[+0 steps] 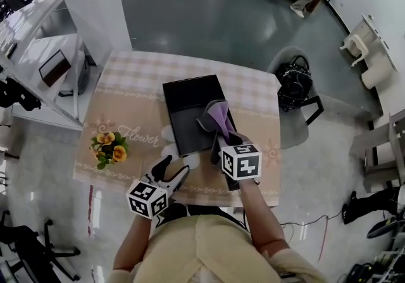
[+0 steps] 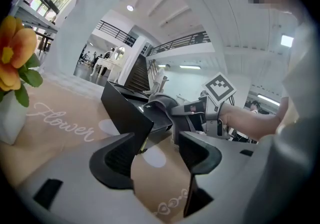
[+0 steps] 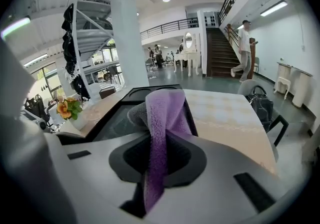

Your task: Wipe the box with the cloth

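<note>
The head view shows the box (image 1: 190, 111) lying ahead of and below the right gripper (image 1: 219, 142). Its long axis runs away from the jaws, nearly along the line in which that gripper points. The cloth (image 1: 218, 117) is pinched between the right jaws, which are closed tight on it. Its free end is bunched just ahead of the tips and appears to rest on the box's top. A wiping stroke would therefore be made forward along that axis, and most of the bare top is left ahead of the jaws and to their left.

The right gripper is judged the nearer one, being over the box already. The left gripper (image 1: 174, 164) is held off the box's near corner, over the tablecloth (image 1: 126, 85).

In the left gripper view its jaws (image 2: 160, 155) are seen spread wide with nothing held. Only tablecloth shows between them, and the box's corner (image 2: 127, 110) stands just ahead of the left-hand jaw. The box's height is given by this view, which the head view flattens.

In the right gripper view the cloth (image 3: 162, 118) is seen running down between the closed jaws (image 3: 157, 155). The fold is hidden from above by the marker cube. The flowers (image 3: 67, 107) stand well to the left of the jaws.
</note>
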Demonstrator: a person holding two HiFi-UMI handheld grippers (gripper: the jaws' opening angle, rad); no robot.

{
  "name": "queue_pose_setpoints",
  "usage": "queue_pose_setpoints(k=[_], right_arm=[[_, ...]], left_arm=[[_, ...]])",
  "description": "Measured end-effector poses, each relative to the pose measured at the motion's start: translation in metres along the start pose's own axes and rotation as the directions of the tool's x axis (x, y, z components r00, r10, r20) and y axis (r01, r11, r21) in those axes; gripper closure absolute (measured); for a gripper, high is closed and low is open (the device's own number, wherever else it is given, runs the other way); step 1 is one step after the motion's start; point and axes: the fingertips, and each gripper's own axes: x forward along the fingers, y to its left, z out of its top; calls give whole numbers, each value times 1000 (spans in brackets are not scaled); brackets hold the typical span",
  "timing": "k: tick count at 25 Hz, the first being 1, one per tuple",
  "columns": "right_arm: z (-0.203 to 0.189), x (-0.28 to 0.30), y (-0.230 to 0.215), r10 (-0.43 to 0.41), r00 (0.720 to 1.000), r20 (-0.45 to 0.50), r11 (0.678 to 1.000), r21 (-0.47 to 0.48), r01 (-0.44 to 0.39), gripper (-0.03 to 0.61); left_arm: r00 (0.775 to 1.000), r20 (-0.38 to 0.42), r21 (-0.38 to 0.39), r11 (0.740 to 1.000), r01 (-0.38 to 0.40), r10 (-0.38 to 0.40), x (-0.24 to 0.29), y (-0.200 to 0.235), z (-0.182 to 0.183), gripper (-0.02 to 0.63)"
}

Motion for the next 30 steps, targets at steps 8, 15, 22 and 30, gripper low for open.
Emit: queue_pose_setpoints(k=[8, 15, 22, 30], right_arm=[[-3, 6, 31, 63, 998, -10, 998, -25, -63, 522], [-4, 9, 56, 128, 992, -16, 990, -56, -128, 522], [-6, 12, 82, 204, 978, -29, 975, -87, -206, 522], [-11, 12, 107, 286, 957, -51, 950, -113, -290, 522]], left_arm=[[1000, 16, 7, 1000, -17, 16, -12, -1, 2, 341], [998, 39, 15, 999, -47, 46, -25, 3, 7, 341], [995, 50, 17, 996, -83, 82, -40, 5, 6, 341], [992, 58, 17, 993, -113, 112, -53, 5, 3, 341]])
